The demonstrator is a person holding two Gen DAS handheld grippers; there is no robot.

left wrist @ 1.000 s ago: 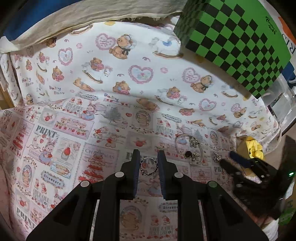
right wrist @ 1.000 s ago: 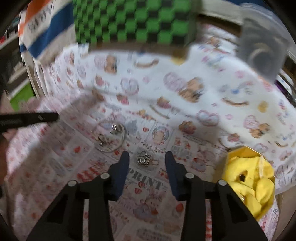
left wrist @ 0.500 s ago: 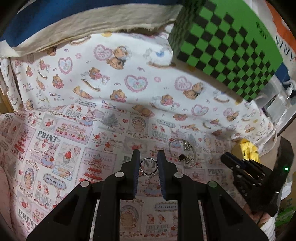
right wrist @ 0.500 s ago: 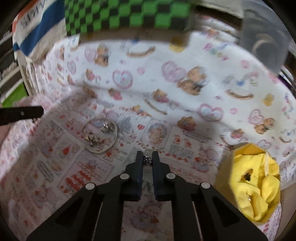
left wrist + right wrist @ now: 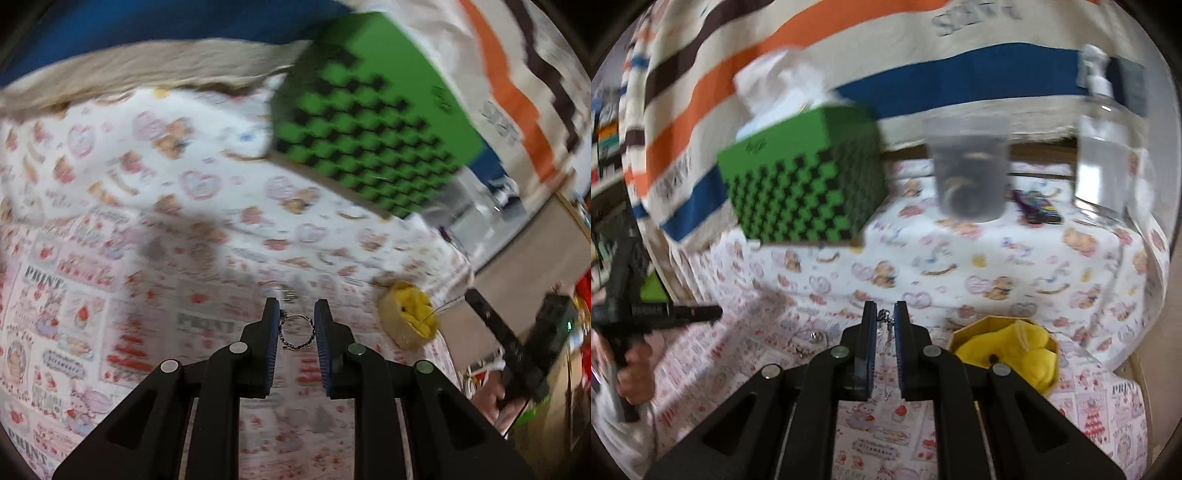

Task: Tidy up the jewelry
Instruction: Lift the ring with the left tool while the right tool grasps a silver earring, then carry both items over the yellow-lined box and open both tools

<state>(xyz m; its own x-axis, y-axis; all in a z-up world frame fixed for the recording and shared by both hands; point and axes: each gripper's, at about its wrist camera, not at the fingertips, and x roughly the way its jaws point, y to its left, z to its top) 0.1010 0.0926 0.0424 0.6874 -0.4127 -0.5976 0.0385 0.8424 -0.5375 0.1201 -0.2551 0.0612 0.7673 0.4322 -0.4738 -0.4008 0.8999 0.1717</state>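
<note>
The left hand-held gripper (image 5: 295,325) is clamped on a small silver ring (image 5: 296,331), its blue pads pressing the band from either side so the open circle faces the camera; the band looks beaded or twisted, darker along its lower edge. The right hand-held gripper (image 5: 885,319) has its fingers drawn nearly together on a tiny sparkly jewelry piece (image 5: 884,315), pinched at the tips with a thin bit dangling between the fingers; blur hides its exact form. A second ago that piece lay on the cloth between the right fingers, which stood wide apart, and the ring was held low over the print. Now both pieces are lifted clear of the cloth, and both views have tipped up to show more of the back of the scene. Just beside the right hand-held gripper sits a yellow hexagonal box (image 5: 1008,347) lined with crumpled yellow fabric, open at the top. To the left on the cloth lies a thin wire bangle (image 5: 809,336) with small pieces inside its loop. The desk (image 5: 1015,266) is covered by a patterned cloth with teddy bears, hearts and strawberry prints. Further back stand a green-and-black checkered tissue box (image 5: 805,184), a clear plastic cup (image 5: 969,170) and a clear pump bottle (image 5: 1104,147), before a striped cloth (image 5: 738,59) in orange, brown and blue.
</note>
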